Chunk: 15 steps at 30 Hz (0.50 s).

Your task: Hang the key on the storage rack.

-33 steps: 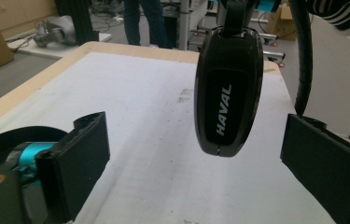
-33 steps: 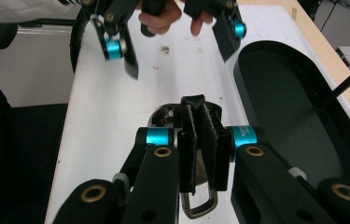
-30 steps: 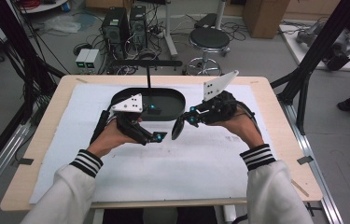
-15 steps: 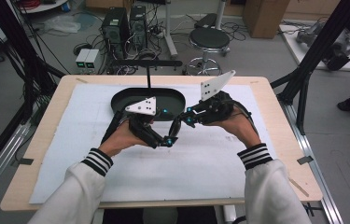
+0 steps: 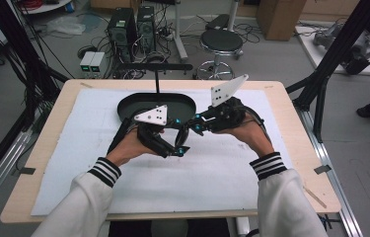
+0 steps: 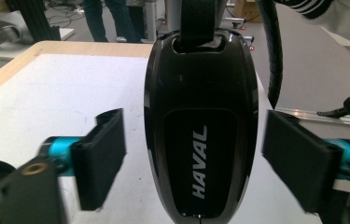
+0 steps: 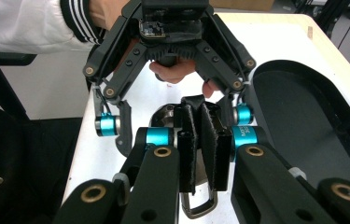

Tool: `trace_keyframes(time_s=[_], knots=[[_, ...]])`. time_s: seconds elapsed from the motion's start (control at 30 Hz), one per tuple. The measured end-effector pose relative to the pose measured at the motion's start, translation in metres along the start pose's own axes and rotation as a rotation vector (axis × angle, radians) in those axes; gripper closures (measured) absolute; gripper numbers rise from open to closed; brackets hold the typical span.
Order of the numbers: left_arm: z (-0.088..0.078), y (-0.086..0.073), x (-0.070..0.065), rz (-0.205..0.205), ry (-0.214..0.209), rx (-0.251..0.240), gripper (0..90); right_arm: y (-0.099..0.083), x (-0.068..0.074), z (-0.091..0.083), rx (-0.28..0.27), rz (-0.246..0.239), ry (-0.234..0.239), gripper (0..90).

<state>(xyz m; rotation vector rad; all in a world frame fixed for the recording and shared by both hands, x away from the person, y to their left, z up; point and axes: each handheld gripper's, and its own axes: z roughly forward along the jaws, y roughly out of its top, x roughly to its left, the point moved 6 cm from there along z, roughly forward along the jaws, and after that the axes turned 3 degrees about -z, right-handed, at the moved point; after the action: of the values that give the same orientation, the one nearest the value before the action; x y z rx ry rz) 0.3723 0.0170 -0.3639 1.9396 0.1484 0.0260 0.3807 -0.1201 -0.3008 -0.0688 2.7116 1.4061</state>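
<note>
Left gripper [image 5: 181, 149] jaws astride key fob [image 6: 200, 135], closing

Grippers [image 5: 186, 140] nose-to-nose (before tray [image 5: 123, 106])

**Even room light, soft focus up close**

The high view is evenly lit from overhead, a little dim and grainy, with soft, faint shadows under the hands on the white sheet [image 5: 212, 177] of the tabletop [image 5: 49, 197]. In the left gripper view the glossy black key fob [image 6: 200, 130] carries pale streaks of glare along its curved sides, and the tool's pads [image 6: 100, 154] are blurred at the lower corners. The right gripper view is brighter, with the nearest black arms slightly out of focus.
</note>
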Motion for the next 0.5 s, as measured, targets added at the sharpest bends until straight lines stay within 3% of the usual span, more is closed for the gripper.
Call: trace_keyframes(time_s=[0.5], knots=[[-0.0059, 0.001, -0.0004, -0.019, -0.01, -0.006, 42.1, 0.0012, 0.0013, 0.0032, -0.005, -0.005, 0.019, 85.2]])
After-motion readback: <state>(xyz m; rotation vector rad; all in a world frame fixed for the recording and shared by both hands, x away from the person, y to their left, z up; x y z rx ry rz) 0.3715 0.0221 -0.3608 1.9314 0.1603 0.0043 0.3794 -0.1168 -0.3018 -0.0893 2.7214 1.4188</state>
